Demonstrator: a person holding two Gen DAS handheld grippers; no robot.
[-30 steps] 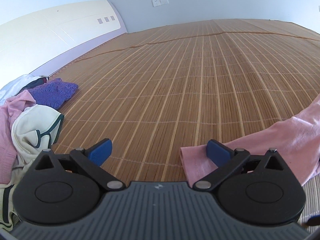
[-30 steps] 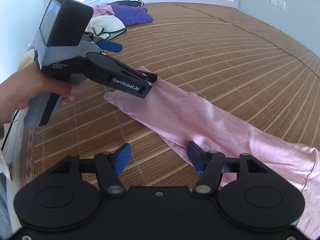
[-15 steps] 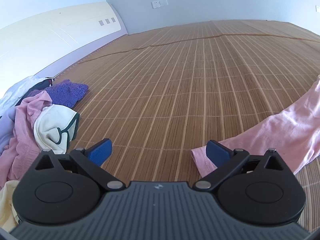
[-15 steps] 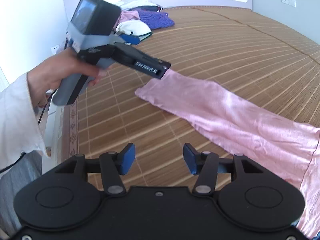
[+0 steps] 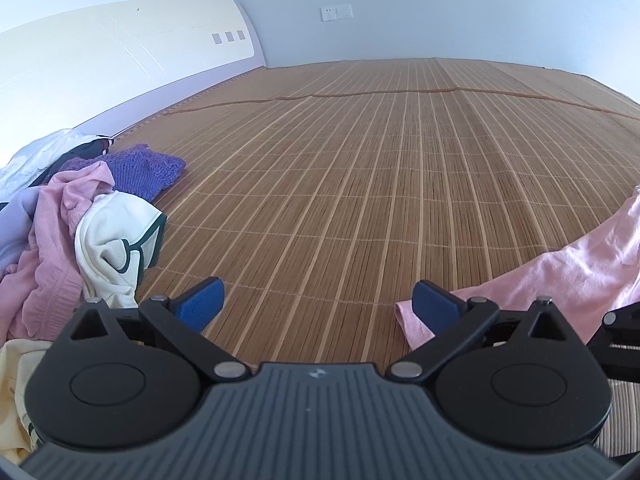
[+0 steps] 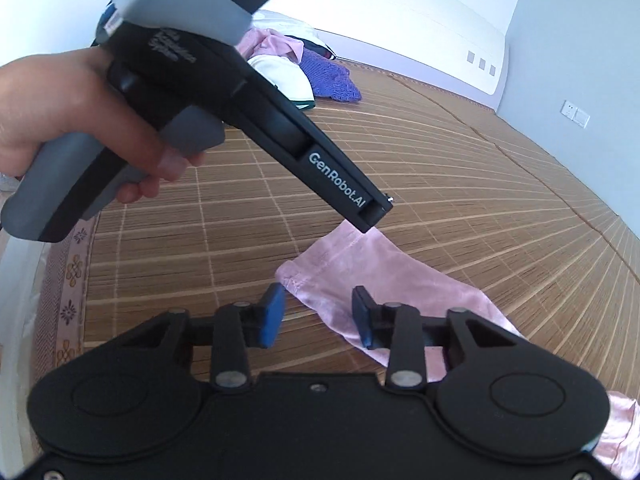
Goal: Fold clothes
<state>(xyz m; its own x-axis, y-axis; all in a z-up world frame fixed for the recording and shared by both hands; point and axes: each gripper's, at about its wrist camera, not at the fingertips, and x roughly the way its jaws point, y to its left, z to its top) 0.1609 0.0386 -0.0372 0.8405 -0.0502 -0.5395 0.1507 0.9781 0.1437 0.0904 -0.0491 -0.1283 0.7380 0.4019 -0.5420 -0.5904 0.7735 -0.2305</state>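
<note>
A long pink garment (image 6: 384,276) lies stretched over the bamboo mat (image 6: 460,184), its narrow hemmed end nearest me. My right gripper (image 6: 318,316) is open, with that end's corner lying between its blue pads. In the left wrist view the same pink garment (image 5: 568,276) runs off to the right, its end beside the right pad. My left gripper (image 5: 318,306) is open wide above the mat (image 5: 360,184) with nothing between its fingers. Seen from the right wrist, the left gripper body, held by a hand (image 6: 72,108), hovers over the garment's end.
A heap of unfolded clothes (image 5: 80,216) lies at the left: purple knit, pink, cream with dark trim, white. The same heap (image 6: 304,68) shows beyond the held gripper. A white headboard (image 5: 120,52) and blue-grey walls border the mat.
Both grippers have drawn closer to the garment's narrow end. The right gripper has swung left so the end now sits between its pads. The left gripper has risen and looms larger in the right wrist view.
</note>
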